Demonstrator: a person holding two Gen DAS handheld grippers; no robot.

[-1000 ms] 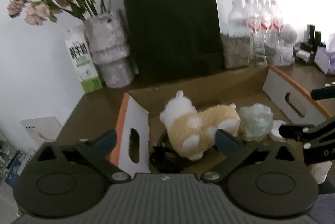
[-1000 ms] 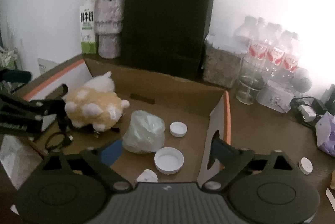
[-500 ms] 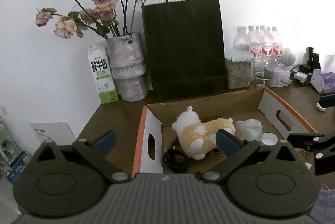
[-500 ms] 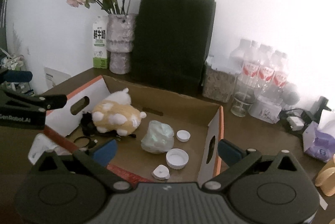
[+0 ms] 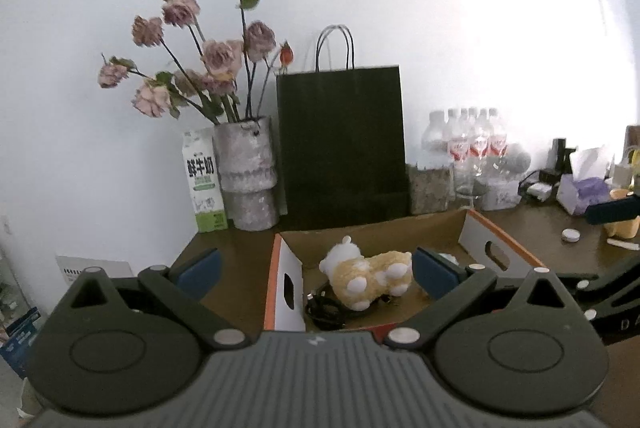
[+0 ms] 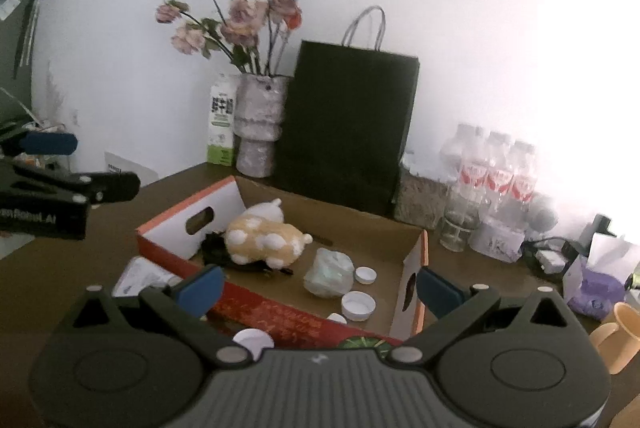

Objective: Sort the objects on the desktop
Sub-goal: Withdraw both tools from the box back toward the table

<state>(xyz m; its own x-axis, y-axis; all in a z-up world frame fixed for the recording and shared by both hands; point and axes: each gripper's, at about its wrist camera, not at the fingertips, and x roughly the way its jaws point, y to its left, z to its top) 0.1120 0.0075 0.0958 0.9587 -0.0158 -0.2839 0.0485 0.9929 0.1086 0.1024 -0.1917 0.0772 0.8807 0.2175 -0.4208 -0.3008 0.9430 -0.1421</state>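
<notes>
An open cardboard box (image 6: 384,234) with orange-edged flaps sits on the brown table. In it lie a tan and white plush toy (image 6: 262,236), a black cable (image 6: 214,248), a pale green crumpled bag (image 6: 330,272) and white lids (image 6: 358,305). The left wrist view shows the box (image 5: 400,228), the plush toy (image 5: 368,276) and the cable (image 5: 324,308). My left gripper (image 5: 316,270) is open and empty, above and in front of the box. My right gripper (image 6: 318,286) is open and empty, above the box's near wall.
Behind the box stand a black paper bag (image 5: 340,144), a grey vase of flowers (image 5: 248,176), a milk carton (image 5: 204,180) and water bottles (image 6: 496,176). At right lie a tissue pack (image 6: 596,280), an orange cup (image 6: 616,332) and a lid (image 5: 570,235).
Both grippers have pulled back and up, away from the box; the box and its contents look smaller. Both stay open and empty.
</notes>
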